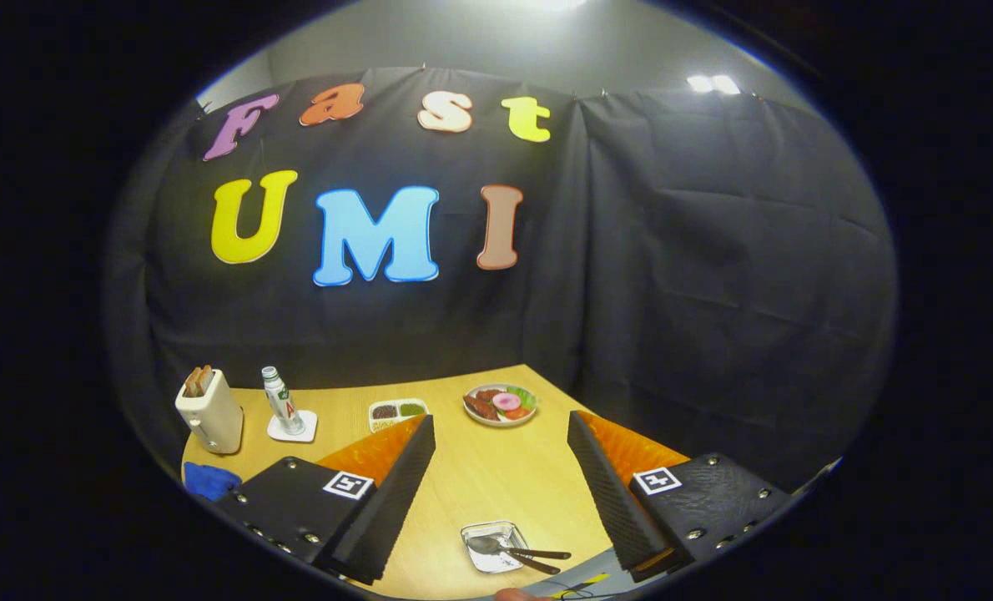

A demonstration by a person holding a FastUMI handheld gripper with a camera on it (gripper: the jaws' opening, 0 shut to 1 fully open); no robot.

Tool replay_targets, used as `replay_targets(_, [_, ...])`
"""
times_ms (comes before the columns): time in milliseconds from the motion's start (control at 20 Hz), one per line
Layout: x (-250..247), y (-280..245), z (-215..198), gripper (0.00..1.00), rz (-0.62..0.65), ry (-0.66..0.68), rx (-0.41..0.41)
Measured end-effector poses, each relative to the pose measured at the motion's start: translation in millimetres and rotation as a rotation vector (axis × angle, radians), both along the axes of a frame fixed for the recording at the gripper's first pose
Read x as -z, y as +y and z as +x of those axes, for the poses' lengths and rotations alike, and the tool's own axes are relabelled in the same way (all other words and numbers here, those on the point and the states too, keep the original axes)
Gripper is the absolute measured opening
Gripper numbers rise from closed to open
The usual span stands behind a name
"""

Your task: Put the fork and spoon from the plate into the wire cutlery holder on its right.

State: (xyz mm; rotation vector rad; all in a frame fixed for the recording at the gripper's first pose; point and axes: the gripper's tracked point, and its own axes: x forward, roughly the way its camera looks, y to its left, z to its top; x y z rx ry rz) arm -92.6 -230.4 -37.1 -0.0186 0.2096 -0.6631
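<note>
1. The fork and spoon (517,551) lie together on a small shiny plate (490,532) on the near part of the table (480,467), their dark handles sticking out past the plate's right rim. The heads overlap, so I cannot tell which piece lies on top.
2. The hand-held gripper (505,492) is spread wide and holds nothing; the plate sits between its fingers, low and near.
3. Just right of the handles, something dark and thin (576,591) lies on a grey strip; it may be the wire holder, but too little shows to say.
4. Farther off stand a dish of food (501,404), a small divided tray (397,411), a bottle (280,399) on a coaster, a toaster (209,411) and a blue cloth (209,480).
5. Risks, as I judge them: the fingers could pinch both crossed handles at once, or a low, flat grip could slip and skid the light plate.
</note>
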Motion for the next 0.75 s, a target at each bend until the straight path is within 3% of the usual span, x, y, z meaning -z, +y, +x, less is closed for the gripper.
replay_targets(350, [-50, 10, 7, 0.97, -0.123, -0.112, -0.016])
replay_targets(750, [-61, 25, 15, 0.97, -0.138, -0.142, -0.052])
